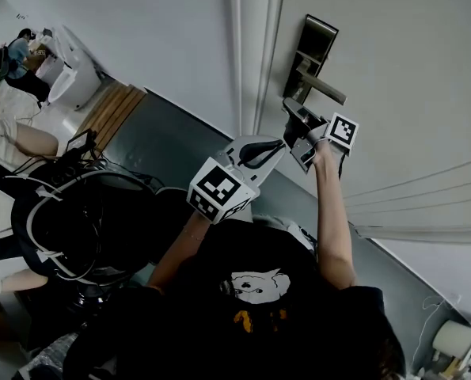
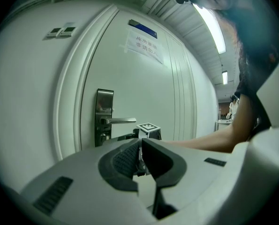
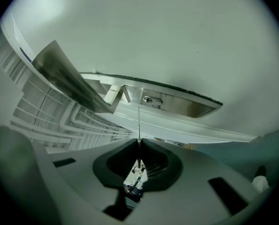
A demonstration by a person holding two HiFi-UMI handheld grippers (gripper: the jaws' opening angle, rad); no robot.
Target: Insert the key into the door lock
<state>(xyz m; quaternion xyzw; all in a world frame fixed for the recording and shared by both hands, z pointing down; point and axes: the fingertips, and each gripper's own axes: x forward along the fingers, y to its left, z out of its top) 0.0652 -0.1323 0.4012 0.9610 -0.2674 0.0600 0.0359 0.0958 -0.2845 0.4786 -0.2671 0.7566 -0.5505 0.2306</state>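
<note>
Approach step: right gripper [image 3: 139,142] jaws clamp the key [image 3: 139,124], tip short of the keyhole [image 3: 151,100] (needs fine alignment); left gripper [image 2: 140,142] jaws together.

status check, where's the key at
Right gripper jaws shut on key, blade pointing at the lock. Tip near keyhole, not in yet. Left gripper jaws shut, empty. Nothing between key and keyhole.

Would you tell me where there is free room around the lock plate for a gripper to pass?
Bare white door lies above the dark metal lock plate. It is crowded below the silver lever handle, where the right gripper holds the metal key.
</note>
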